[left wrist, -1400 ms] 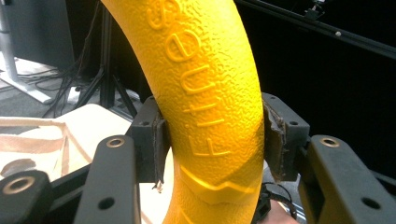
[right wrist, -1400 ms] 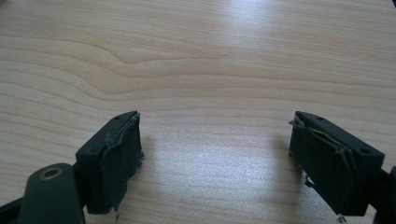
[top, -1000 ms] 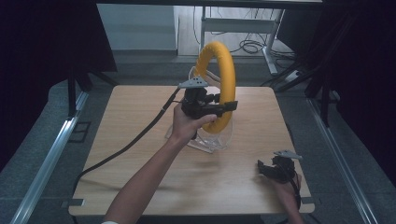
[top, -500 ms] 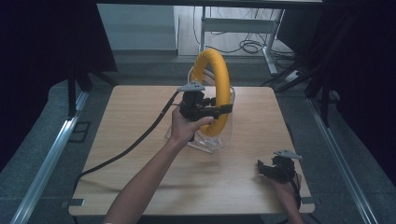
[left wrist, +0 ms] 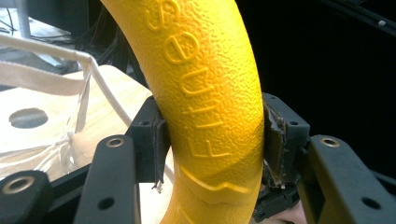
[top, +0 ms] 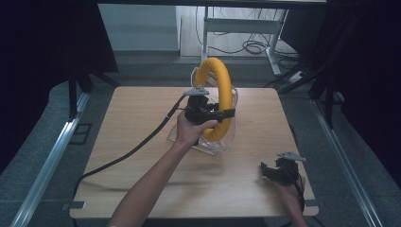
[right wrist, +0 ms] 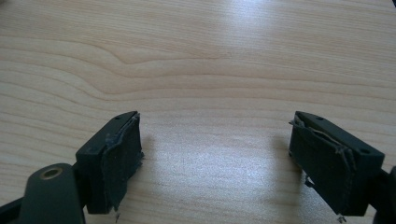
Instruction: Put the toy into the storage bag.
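Light wood-grain counter [top: 132,189], square top, soft glare patch on the grain. Grey carpet-like floor [top: 42,146] all round it. Metal rails [top: 47,161] run along the floor on both sides, angled inward toward the far end. Black curtains [top: 42,42] close off left and right, very dark. Beyond the far edge: pale wall panel [top: 137,28], a white metal desk frame [top: 246,26] with loose black cables [top: 253,47] coiled on the floor beneath. Lighting dim, cool, from overhead.

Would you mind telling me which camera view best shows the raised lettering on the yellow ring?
The left gripper view: the yellow ring sits close up between the jaws, its letters legible. The high view shows the whole ring, letters too small. The right gripper view shows bare table.
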